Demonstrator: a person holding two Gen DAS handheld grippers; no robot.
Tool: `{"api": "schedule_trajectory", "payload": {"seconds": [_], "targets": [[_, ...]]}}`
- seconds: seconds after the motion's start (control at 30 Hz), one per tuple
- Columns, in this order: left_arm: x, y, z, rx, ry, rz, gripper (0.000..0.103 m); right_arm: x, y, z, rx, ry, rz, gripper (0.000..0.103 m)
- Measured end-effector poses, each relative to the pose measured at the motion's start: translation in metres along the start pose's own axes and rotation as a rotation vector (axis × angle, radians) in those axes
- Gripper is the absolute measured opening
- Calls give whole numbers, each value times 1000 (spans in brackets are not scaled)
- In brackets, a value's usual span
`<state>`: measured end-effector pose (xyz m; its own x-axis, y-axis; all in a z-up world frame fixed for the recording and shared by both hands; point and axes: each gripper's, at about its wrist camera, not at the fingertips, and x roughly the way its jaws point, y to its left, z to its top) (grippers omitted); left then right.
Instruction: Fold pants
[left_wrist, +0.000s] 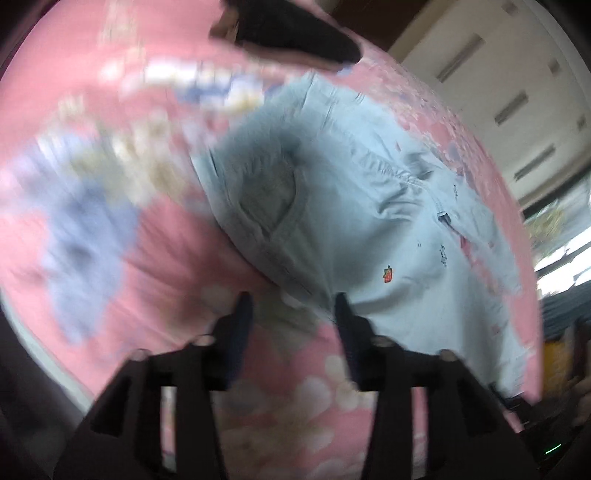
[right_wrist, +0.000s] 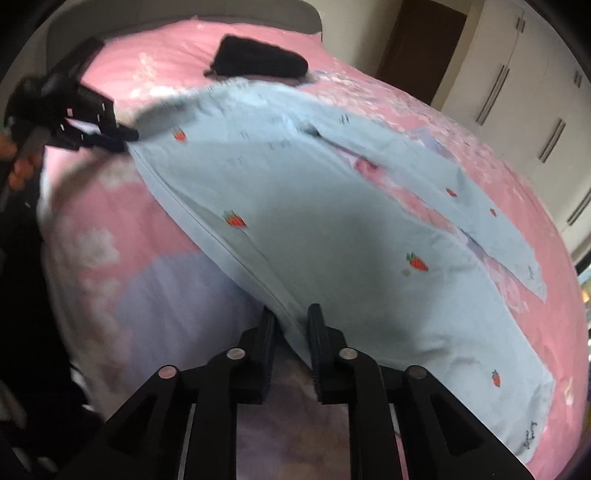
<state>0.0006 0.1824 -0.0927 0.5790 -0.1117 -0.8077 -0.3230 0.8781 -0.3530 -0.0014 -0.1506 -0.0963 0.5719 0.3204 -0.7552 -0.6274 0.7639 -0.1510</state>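
Pants (right_wrist: 332, 229): light blue fabric printed with small red strawberries and dark script, spread across the bed (right_wrist: 129, 280). Waistband end lies toward the left side of the right wrist view; the two legs run toward the lower right, with a strip of bedding showing between them. In the left wrist view the waist opening (left_wrist: 266, 192) gapes, its inner lining visible.

Bed: covered in a pink sheet with white blossoms and lavender patches. The pants rest directly on it.

Right tongs (right_wrist: 291, 328): black, two fingers brought close together on the near edge of one pant leg, the fabric edge passing between them. Gripping the pants.

Left tongs (left_wrist: 291, 306): fingers spread wide apart in their own view, tips at the waistband-side edge of the pants; the right finger (left_wrist: 345, 314) overlaps the fabric, and whether it touches cannot be told. The picture is motion-blurred. Nothing is seen pinched. In the right wrist view the same tongs (right_wrist: 123, 138) sit at the waist corner of the pants.

Black folded garment (right_wrist: 258, 61): lying on the bed beyond the pants, well apart from both tongs.

Wardrobe (right_wrist: 535, 92): cream doors with long bar handles, beside the bed at the right.
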Motion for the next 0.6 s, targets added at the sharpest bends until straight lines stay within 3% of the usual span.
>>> {"api": "schedule_trajectory", "payload": {"seconds": [0.03,0.07,0.13,0.23,0.3,0.37,0.47,0.53,0.6], "targets": [[-10,-5,2,45,-43,13,73,-8,-8,4,43,-25,59,22],[-16,-11,5,78,-76,21,78,-12,-16,6,87,-43,94,24],[-16,-25,11,137,-120,7,86,-8,-30,10,145,-52,81,35],[15,-51,19,270,-91,9,86,23,-44,6,205,45,29,35],[49,-62,14,368,3,56,85,40,-46,-5,221,144,33,35],[78,-63,-3,507,115,116,85,37,-40,-15,177,156,28,35],[73,-64,-9,634,120,99,85,25,-37,-13,132,202,33,35],[68,-63,17,627,155,61,80,21,-46,2,127,216,60,35],[62,-66,51,625,85,66,81,18,-60,24,101,172,58,35]]}}
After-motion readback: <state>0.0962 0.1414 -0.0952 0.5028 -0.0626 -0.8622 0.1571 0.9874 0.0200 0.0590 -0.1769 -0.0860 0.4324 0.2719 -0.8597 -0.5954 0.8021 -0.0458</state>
